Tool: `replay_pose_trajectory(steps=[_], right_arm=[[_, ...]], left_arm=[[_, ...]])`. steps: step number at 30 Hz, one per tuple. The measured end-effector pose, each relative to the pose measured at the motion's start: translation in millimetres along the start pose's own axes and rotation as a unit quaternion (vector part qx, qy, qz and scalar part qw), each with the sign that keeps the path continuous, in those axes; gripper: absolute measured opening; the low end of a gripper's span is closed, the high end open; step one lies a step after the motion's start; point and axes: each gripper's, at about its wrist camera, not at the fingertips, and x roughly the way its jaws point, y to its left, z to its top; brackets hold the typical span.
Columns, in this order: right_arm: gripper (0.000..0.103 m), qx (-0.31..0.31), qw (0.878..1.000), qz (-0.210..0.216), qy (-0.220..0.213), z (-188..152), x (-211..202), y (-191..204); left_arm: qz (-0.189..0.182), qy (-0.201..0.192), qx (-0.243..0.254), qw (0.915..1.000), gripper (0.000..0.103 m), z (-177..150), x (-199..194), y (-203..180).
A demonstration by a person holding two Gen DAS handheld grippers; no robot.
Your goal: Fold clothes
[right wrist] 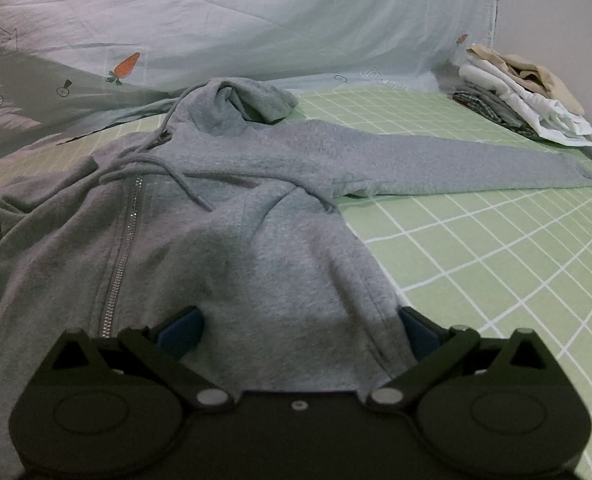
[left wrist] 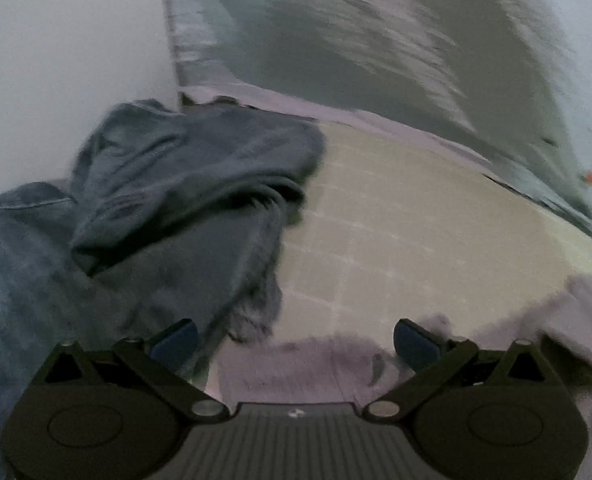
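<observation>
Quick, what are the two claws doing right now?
Left claw: open, holding nothing.
Right claw: open, around the grey hoodie hem, not pinching it.

A bed fills both views, spread with a pale green sheet (right wrist: 496, 240) ruled in a white grid. A light blue quilt (right wrist: 255, 32) printed with carrots and small symbols is bunched along its far side. Plain white wall (left wrist: 67, 40) rises behind the bed, and the light is dim and even.

Green checked bed (right wrist: 496, 248), grey hoodie (right wrist: 255, 208), folded stack (right wrist: 524, 100)
</observation>
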Motion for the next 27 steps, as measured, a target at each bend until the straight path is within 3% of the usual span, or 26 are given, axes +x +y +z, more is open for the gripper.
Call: replay_pose_trajectory(steps=[7,14,17,19,21,22,23,24,27], right_arm=[[0.103,0.001,1.000,0.000,0.000,0,0,0],[0.103,0.002,1.000,0.003,-0.007,-3,-1,-1],[0.103,0.002,1.000,0.004,-0.008,-2,-1,-1],[0.103,0.003,1.000,0.005,-0.008,-3,-1,-1],[0.103,0.004,1.000,0.006,-0.009,-3,-2,-1],[0.103,0.004,1.000,0.006,-0.009,-3,-2,-1],[0.103,0.004,1.000,0.006,-0.009,-4,-2,-1],[0.103,0.004,1.000,0.006,-0.010,-4,-2,-1],[0.103,0.004,1.000,0.007,-0.010,-4,-2,-2]], left_arm=[[-0.031,0.020,0.020,0.9991,0.103,-16,1,-3],[-0.107,0.019,0.062,0.9922,0.103,-21,-18,-22],[-0.082,0.044,0.104,0.9902,0.102,-31,-13,-37],[-0.035,0.058,0.119,0.9906,0.094,-41,-5,-44],[-0.007,0.067,0.119,0.9906,0.057,-48,-3,-48],[-0.011,0.068,0.105,0.9921,0.050,-50,-7,-46],[-0.015,0.069,0.091,0.9933,0.033,-51,-10,-43],[-0.019,0.070,0.077,0.9944,0.005,-52,-14,-41],[-0.030,0.073,0.035,0.9962,0.004,-56,-25,-34]])
